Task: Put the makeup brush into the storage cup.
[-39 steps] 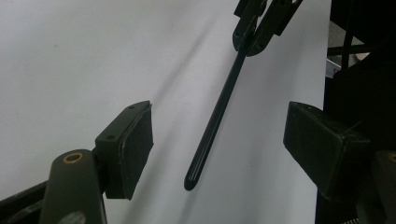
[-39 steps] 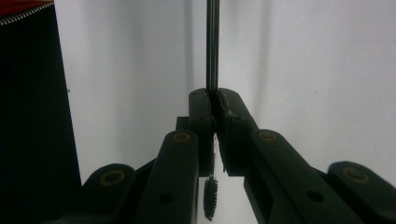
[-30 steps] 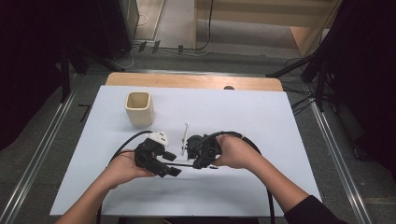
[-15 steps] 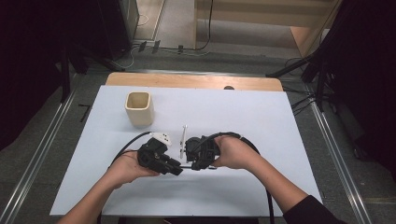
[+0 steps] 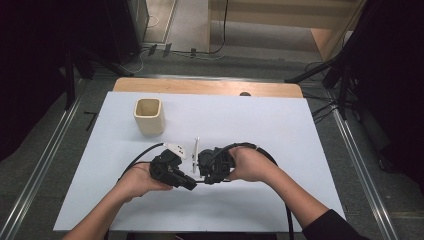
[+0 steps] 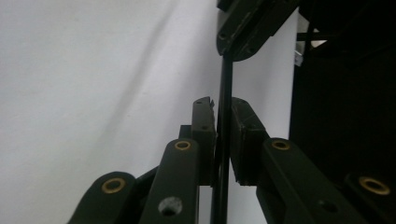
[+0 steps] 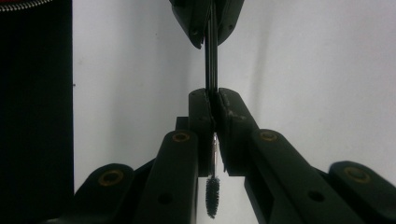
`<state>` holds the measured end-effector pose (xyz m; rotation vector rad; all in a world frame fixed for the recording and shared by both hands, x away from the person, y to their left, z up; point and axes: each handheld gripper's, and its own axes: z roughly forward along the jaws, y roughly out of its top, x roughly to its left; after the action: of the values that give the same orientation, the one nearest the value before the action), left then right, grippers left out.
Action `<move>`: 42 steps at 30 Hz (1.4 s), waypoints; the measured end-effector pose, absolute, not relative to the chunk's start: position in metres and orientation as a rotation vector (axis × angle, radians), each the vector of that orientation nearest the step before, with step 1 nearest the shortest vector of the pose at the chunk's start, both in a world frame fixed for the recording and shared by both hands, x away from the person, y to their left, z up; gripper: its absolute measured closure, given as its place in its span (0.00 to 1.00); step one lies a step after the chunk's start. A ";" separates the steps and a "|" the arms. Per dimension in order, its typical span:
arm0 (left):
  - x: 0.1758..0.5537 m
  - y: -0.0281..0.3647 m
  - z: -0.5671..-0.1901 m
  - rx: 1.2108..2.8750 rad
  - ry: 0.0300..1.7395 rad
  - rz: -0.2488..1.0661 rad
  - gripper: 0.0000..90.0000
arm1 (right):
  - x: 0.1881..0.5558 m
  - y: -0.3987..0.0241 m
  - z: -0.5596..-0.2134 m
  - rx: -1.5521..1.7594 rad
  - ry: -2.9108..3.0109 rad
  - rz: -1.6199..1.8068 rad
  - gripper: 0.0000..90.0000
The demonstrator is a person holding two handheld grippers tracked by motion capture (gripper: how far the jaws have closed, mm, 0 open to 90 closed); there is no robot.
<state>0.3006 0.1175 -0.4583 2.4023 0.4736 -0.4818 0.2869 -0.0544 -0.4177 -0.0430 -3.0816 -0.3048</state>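
While both tongs (image 7: 214, 109) pinch it — brush (image 7: 212, 195) level.

White table (image 5: 300, 130), wooden far edge; grey floor (image 5: 45, 165); dark surroundings; tripod legs (image 5: 325, 75) at right.

Both grippers are black. The left gripper (image 5: 187, 181) has a white plate on top, and a black cable loops out from its back. The right gripper (image 5: 201, 171) trails a thicker black cable that arcs round behind the hand. Seen close up, each gripper's fingers (image 6: 204, 135) are flat blocky pads carried on matte black link arms with brass-coloured pivot pins and small dark screw holes. The person's right arm ends in a dark sleeve (image 5: 330, 227); the left forearm is bare.
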 end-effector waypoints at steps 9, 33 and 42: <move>0.303 0.119 -0.461 2.379 0.466 -0.554 0.95 | 0.286 -0.058 -0.417 -0.010 -3.082 -0.332 0.94; 0.304 0.122 -0.465 2.271 0.589 -0.555 0.95 | 0.295 -0.086 -0.397 -0.552 -2.948 -0.718 0.33; 0.303 0.125 -0.466 2.205 0.653 -0.475 0.95 | 0.293 -0.107 -0.392 -0.842 -2.835 -0.928 0.30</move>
<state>0.3031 0.1249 -0.4656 2.2052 0.6530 -0.4746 0.2930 -0.1066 -0.3917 -0.8417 -2.8347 -0.9276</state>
